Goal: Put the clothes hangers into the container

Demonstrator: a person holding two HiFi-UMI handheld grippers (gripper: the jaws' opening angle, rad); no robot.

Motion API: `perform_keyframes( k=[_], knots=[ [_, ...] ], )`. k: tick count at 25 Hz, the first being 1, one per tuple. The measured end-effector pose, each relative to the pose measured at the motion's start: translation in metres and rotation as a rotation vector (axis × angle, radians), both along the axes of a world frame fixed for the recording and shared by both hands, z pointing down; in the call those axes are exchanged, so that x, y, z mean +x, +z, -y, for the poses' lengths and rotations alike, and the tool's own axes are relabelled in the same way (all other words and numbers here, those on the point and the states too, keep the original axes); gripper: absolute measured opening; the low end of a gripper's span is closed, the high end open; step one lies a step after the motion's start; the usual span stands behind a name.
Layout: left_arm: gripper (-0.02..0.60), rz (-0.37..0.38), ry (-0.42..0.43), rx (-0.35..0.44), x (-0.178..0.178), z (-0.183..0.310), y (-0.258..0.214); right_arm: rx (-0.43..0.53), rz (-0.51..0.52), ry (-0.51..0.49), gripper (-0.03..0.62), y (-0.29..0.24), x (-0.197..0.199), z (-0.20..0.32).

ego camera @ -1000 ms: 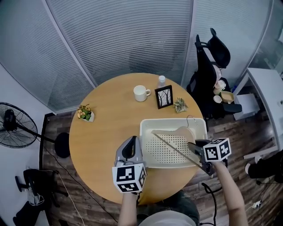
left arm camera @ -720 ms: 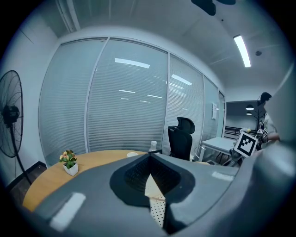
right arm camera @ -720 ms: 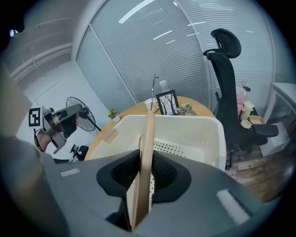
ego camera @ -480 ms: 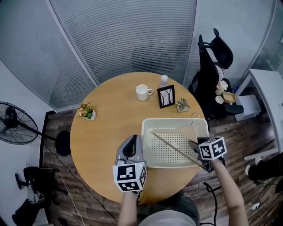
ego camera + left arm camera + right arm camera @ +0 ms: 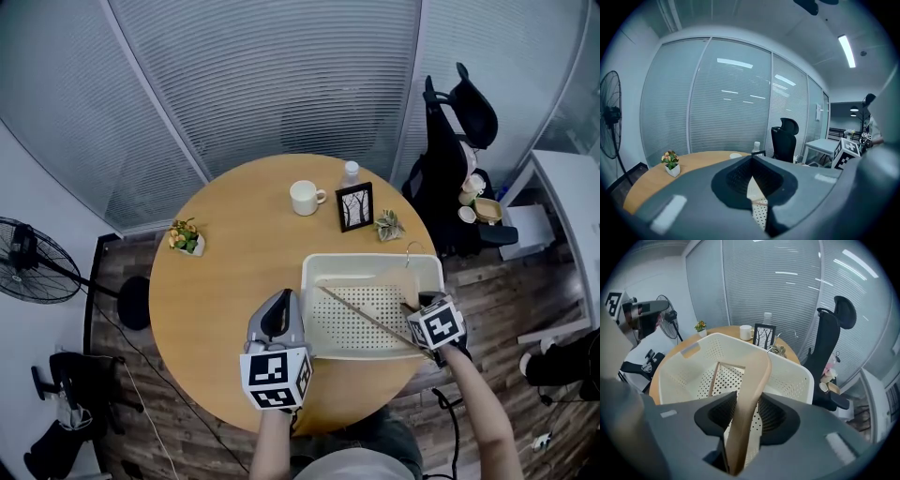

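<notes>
**Head view.** A round wooden table [image 5: 234, 253] carries a white perforated basket [image 5: 370, 260] at its near right edge. A wooden clothes hanger [image 5: 366, 317] sits inside the basket, seen almost edge-on. It runs slantwise from the far left of the floor to the near right corner, with its wire hook up by the far right rim. The right gripper [image 5: 417, 314] points steeply down into that near corner, at the hanger's end. The left gripper [image 5: 279, 294] lies over the table just outside the basket's left wall. Each gripper's cube shows black-and-white square markers. Further back stand a white mug [image 5: 304, 197], a black picture frame [image 5: 354, 206] with a drawing of bare trees, a clear bottle [image 5: 350, 172] and a small potted plant [image 5: 185, 238].

**Left gripper view.** The jaws meet at their tips and hold nothing. The basket's dotted floor shows through the sliver beneath them. An office chair [image 5: 783, 140] stands beyond the table.

**Right gripper view.** The hanger's broad wooden arm rises between the jaws, which have just been opening. The left pad stands clear of the wood. The right pad sits close beside it, and I cannot tell whether it touches. The rest of the hanger hangs down within the basket walls.
</notes>
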State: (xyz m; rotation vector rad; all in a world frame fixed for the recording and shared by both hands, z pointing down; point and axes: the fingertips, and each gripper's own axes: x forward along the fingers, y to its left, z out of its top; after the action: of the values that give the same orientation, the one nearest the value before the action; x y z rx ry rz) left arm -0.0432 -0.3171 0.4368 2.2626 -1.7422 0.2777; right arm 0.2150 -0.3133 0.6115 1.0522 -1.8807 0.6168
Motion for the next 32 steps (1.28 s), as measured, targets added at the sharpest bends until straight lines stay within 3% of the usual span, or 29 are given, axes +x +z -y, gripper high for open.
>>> perform_keyframes(
  k=[7, 9, 17, 24, 32],
  knots=[
    [0.000, -0.004, -0.013, -0.008, -0.004, 0.000, 0.003, 0.000, -0.089, -0.003, 0.274, 0.010, 0.007, 0.000],
    [0.000, -0.005, -0.011, -0.009, -0.003, 0.000, 0.004, 0.031, -0.082, 0.013, 0.319, 0.007, 0.008, 0.003],
    [0.000, -0.003, 0.005, 0.004, 0.003, 0.001, 0.001, 0.197, -0.031, 0.070, 0.364, -0.030, 0.006, 0.024],
    [0.000, 0.000, 0.009, 0.027, 0.002, 0.003, -0.008, 0.394, -0.012, 0.157, 0.361, -0.079, 0.016, 0.034],
    [0.000, 0.010, 0.016, 0.085, 0.003, 0.007, -0.031, 0.623, 0.084, 0.257, 0.257, -0.146, 0.016, 0.028]
  ],
)
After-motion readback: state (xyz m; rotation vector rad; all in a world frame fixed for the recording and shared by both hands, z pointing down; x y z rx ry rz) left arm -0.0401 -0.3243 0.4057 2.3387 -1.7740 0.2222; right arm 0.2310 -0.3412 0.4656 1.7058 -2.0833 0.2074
